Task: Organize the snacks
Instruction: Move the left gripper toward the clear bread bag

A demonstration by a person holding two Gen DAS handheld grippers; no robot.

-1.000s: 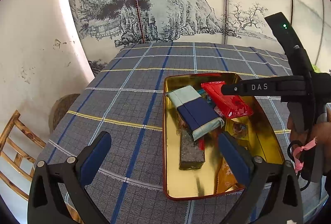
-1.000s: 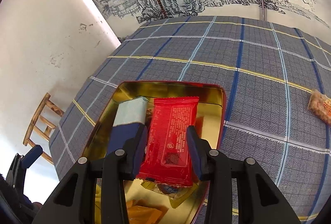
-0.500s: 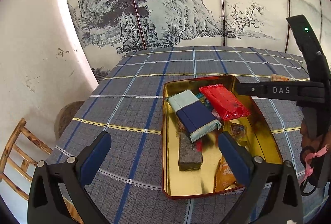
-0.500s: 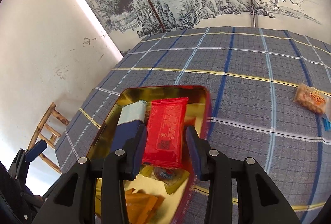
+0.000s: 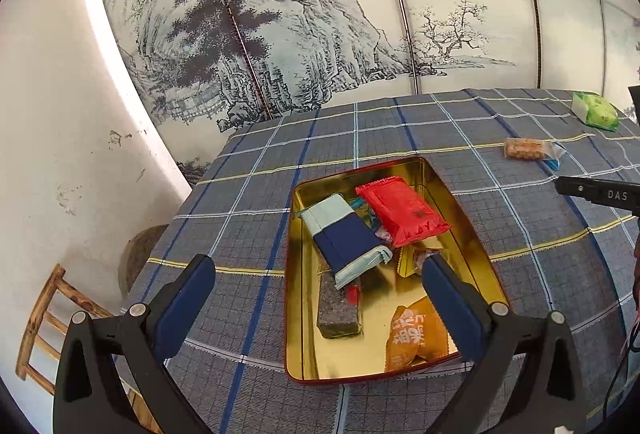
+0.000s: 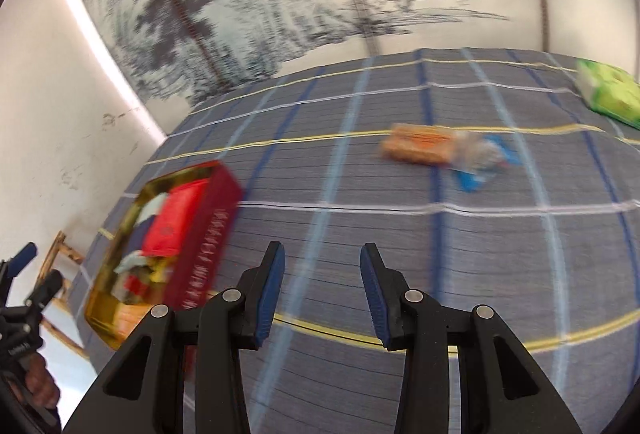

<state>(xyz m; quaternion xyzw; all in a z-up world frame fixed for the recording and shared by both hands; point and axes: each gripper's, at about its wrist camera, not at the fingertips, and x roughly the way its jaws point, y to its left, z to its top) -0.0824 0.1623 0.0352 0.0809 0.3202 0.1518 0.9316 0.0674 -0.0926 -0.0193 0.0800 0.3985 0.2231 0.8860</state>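
A blue plaid tablecloth [image 5: 400, 129] carries a gold-lined red tin [image 5: 304, 298] that holds a red packet [image 5: 404, 209], a navy and pale-blue packet [image 5: 344, 238], a grey bar [image 5: 338, 308] and an orange packet [image 5: 416, 334]. The left gripper [image 5: 316, 294] hangs over the tin, jaws spread wide and empty. The right gripper [image 6: 322, 292] sits above bare cloth beside the tin, jaws parted, holding nothing. Farther off lie a green packet [image 6: 612, 95] and a clear-wrapped cracker pack [image 6: 428, 147].
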